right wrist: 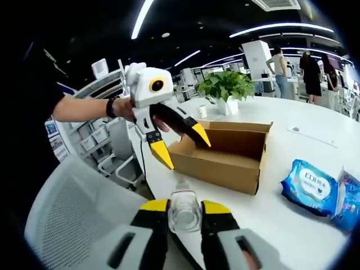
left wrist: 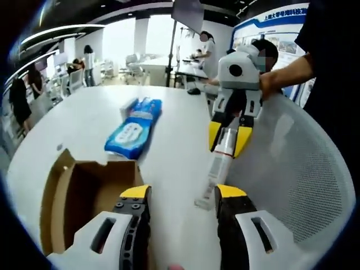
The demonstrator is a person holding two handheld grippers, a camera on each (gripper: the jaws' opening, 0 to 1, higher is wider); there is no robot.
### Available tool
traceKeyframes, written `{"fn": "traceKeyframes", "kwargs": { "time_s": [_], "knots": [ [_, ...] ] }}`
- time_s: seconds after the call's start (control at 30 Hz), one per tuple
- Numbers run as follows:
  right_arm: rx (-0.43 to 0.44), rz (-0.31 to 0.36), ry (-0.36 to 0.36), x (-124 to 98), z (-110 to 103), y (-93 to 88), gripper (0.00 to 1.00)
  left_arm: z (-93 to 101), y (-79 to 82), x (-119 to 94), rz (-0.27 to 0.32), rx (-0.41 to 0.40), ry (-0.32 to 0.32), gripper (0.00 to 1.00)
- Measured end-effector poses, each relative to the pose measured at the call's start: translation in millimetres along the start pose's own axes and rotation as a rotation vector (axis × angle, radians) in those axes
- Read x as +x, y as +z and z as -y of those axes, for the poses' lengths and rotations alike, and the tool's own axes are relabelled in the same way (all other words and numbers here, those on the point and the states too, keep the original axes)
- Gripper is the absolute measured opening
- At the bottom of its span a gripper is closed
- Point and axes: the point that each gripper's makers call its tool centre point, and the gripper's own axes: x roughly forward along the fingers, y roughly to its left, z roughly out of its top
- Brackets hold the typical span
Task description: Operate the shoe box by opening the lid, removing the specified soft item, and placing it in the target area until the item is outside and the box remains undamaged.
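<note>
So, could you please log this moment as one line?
right gripper: shut on clear soft tube | left gripper: open, empty | brown cardboard shoe box: open, on white table | blue wipes packs: on table

Potted plant (right wrist: 226,85) behind, mesh chair (left wrist: 298,169) beside table (left wrist: 180,140).

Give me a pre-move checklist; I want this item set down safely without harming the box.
1. Cardboard box open: ok.
2. Right gripper shut on the clear item: ok.
3. Item outside the box: ok.
4. Left gripper open, holding nothing: ok.
5. Bare table between the box and the wipes packs: ok.
6. Box undamaged: cannot tell.
</note>
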Motion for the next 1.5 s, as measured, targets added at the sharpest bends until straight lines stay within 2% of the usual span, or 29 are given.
{"fn": "traceKeyframes", "kwargs": {
  "time_s": [0.2,0.53,0.6,0.7,0.83,1.0,1.23,1.5],
  "knots": [
    [0.0,-0.005,-0.011,-5.7,6.3,-1.0,0.17,-13.9,-5.5,-5.6,0.015,-0.051,0.088,0.51],
    [-0.001,-0.015,-0.043,-22.6,23.5,-2.0,0.17,-31.3,-9.5,-15.7,0.087,-0.169,0.22,0.53],
    [0.0,-0.018,-0.051,-26.3,27.5,-2.5,0.17,-37.0,-13.5,-19.0,0.083,-0.184,0.275,0.52],
    [-0.002,-0.024,-0.06,-31.4,32.2,-3.8,0.17,-35.3,-12.3,-21.0,0.13,-0.239,0.28,0.53],
    [-0.011,-0.042,-0.065,-38.3,38.2,-6.6,0.17,-35.4,-19.2,-23.4,0.121,-0.251,0.309,0.53],
    [-0.017,-0.048,-0.073,-47.4,45.0,-5.9,0.17,-37.1,-20.0,-29.6,0.144,-0.285,0.344,0.53],
    [-0.029,-0.06,-0.096,-59.7,64.3,-4.9,0.17,-40.2,-22.5,-39.4,0.172,-0.326,0.391,0.53],
    [-0.077,-0.09,-0.117,-74.4,89.9,2.3,0.17,-35.5,-30.8,-43.2,0.166,-0.348,0.411,0.53]
  ]
}}
